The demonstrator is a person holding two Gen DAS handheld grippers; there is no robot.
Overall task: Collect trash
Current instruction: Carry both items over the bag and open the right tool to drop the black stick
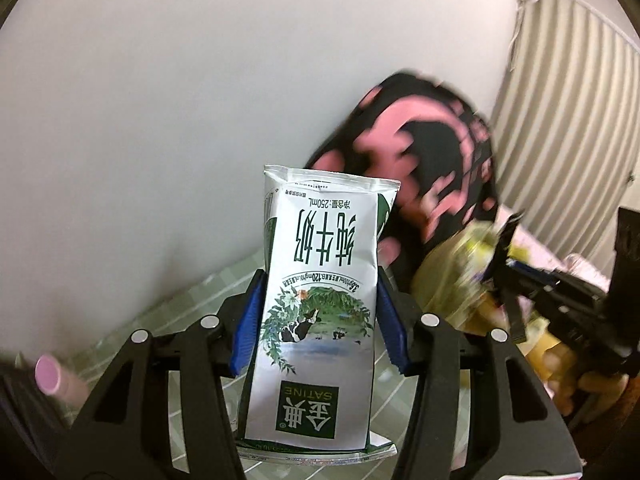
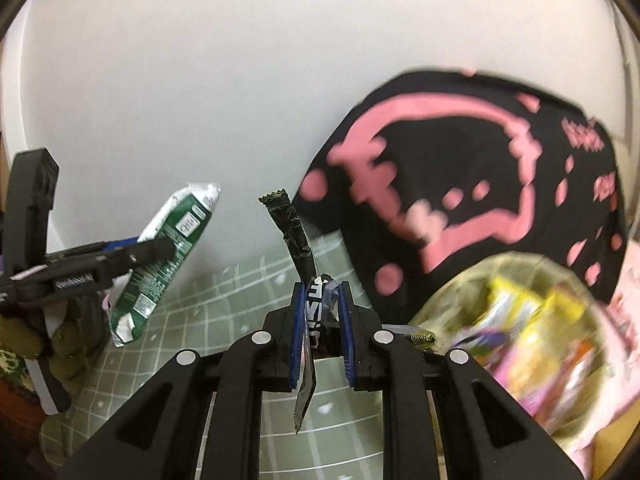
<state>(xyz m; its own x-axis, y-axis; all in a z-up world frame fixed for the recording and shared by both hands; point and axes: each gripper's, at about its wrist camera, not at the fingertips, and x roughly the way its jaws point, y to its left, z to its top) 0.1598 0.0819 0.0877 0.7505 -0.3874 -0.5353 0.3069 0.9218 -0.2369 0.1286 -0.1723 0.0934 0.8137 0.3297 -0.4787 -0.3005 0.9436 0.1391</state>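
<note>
Milk carton [image 1: 320, 304] sits upside down between the blue pads of the left gripper [image 1: 318, 312], pinched and lifted off the green checked desk [image 1: 188, 300]. Right gripper [image 2: 322, 320] is squeezed on a crumpled black wrapper [image 2: 296, 236] that sticks up. Black and pink bag [image 2: 460, 184] leans on the white wall, just beside a blurry bag of trash [image 2: 520, 340].

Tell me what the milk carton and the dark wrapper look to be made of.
Milk carton: coated paperboard, it seems, with a printed glossy face, folded seams and a dented, flattened body. Dark wrapper: thin plastic or foil film, probably; shiny, crumpled and twisted, with a zigzag-cut end.
</note>
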